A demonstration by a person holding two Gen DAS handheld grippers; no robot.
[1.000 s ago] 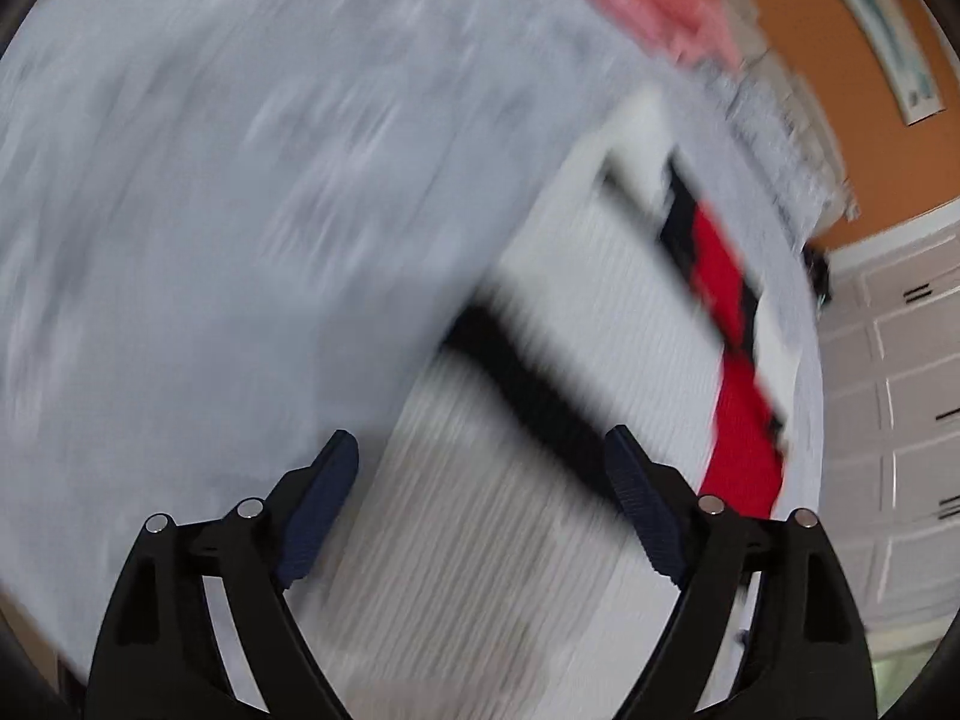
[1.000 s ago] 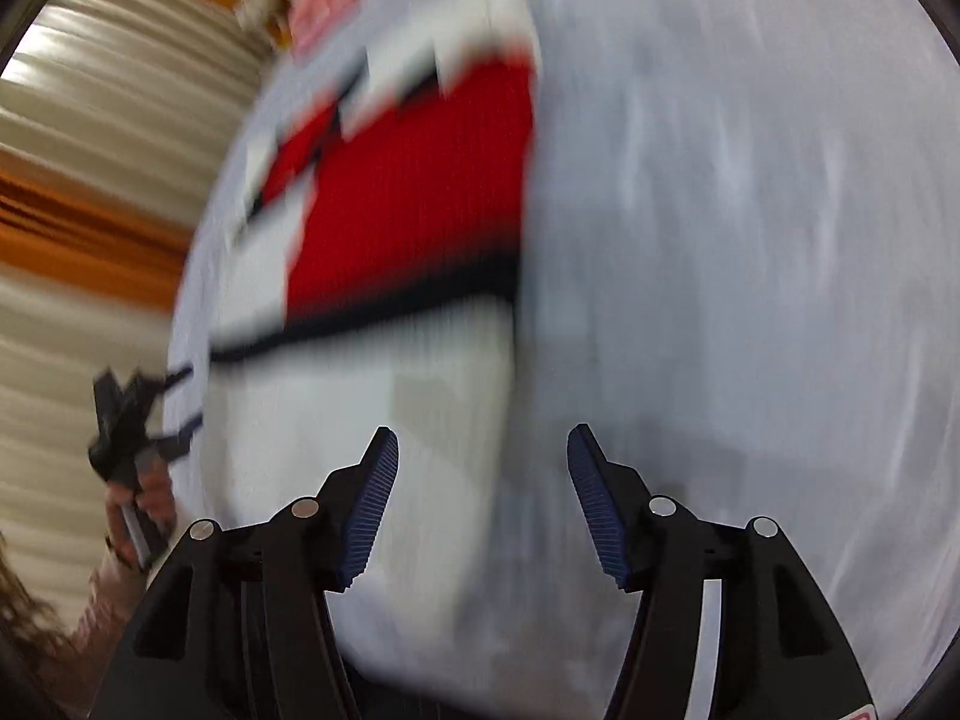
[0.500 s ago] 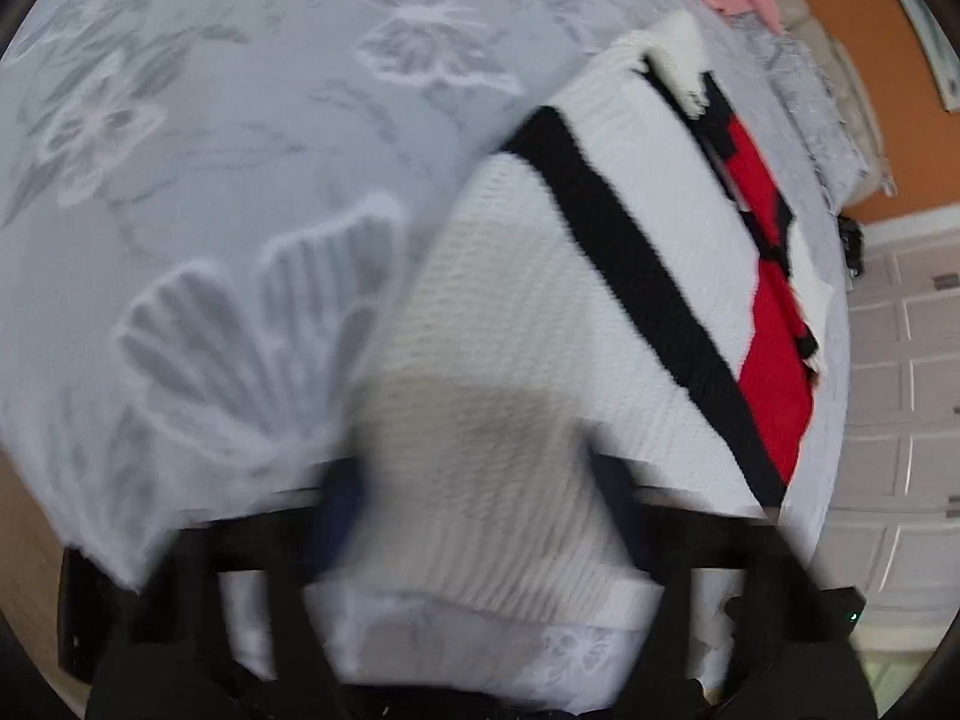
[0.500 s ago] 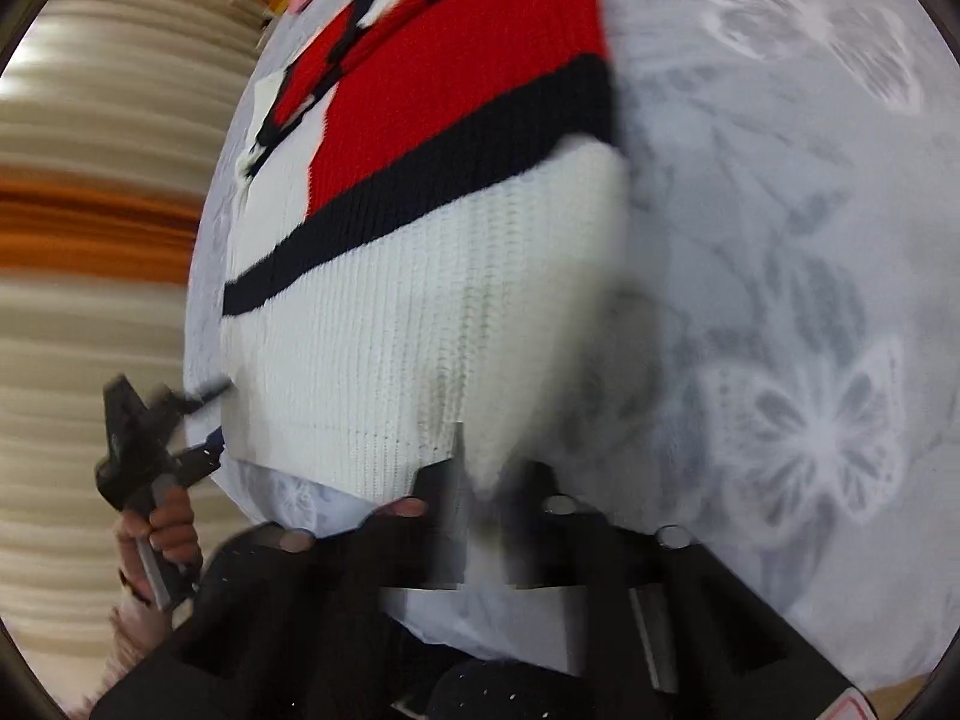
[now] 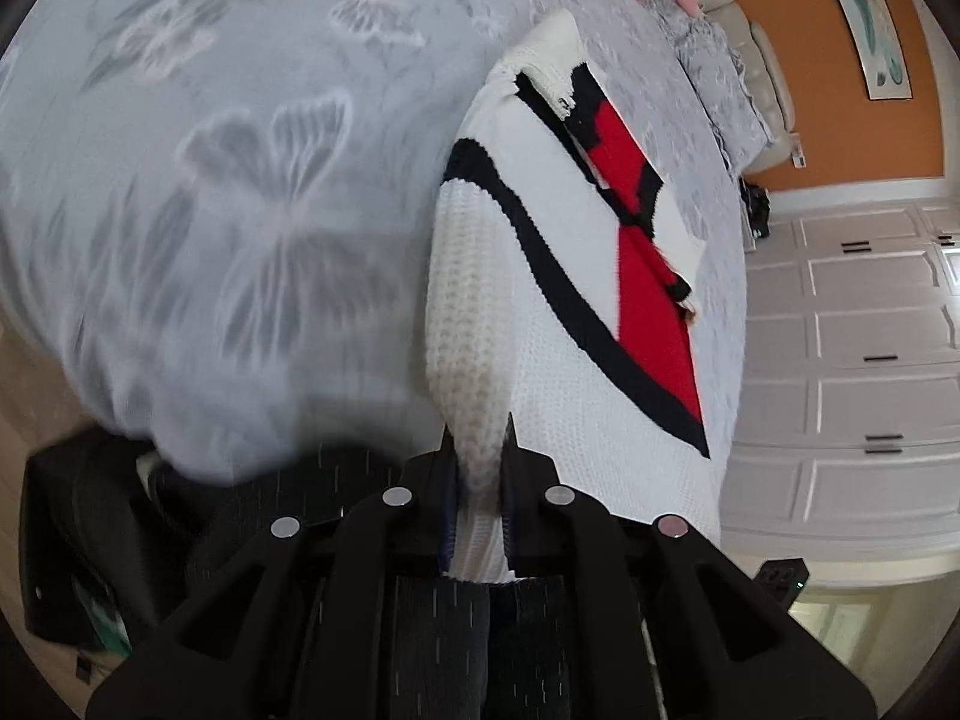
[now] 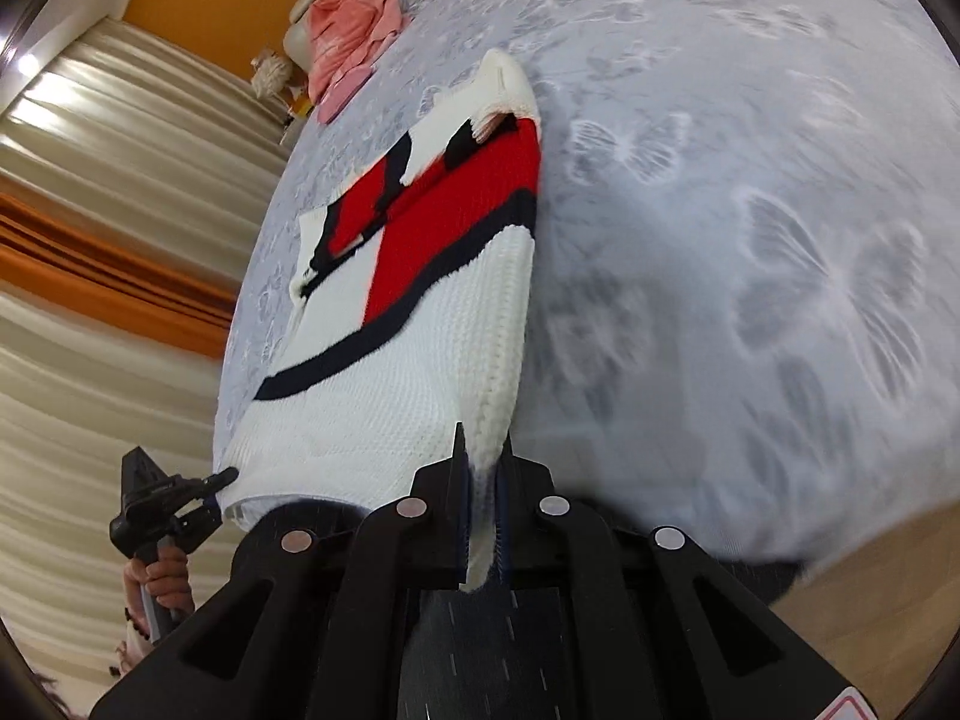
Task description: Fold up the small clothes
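A white knit sweater (image 5: 570, 312) with a navy stripe and a red block lies on a grey butterfly bedspread (image 5: 240, 120). My left gripper (image 5: 478, 450) is shut on the sweater's near left hem corner, and the edge rises in a ridge towards it. In the right wrist view the sweater (image 6: 420, 360) stretches away, and my right gripper (image 6: 483, 450) is shut on its near right hem corner. The left gripper (image 6: 174, 504) shows there too, at the other corner, held by a hand (image 6: 159, 576).
A pink garment (image 6: 354, 30) lies at the far end of the bed near grey pillows (image 5: 720, 72). White cupboard doors (image 5: 852, 330) stand to the right, curtains (image 6: 90, 180) to the left. A dark bag (image 5: 72, 528) sits on the floor by the bed's near edge.
Both grippers went from open above the hem to shut on its two corners. They have since lifted and pulled back, raising the sweater's near edge off the bed.
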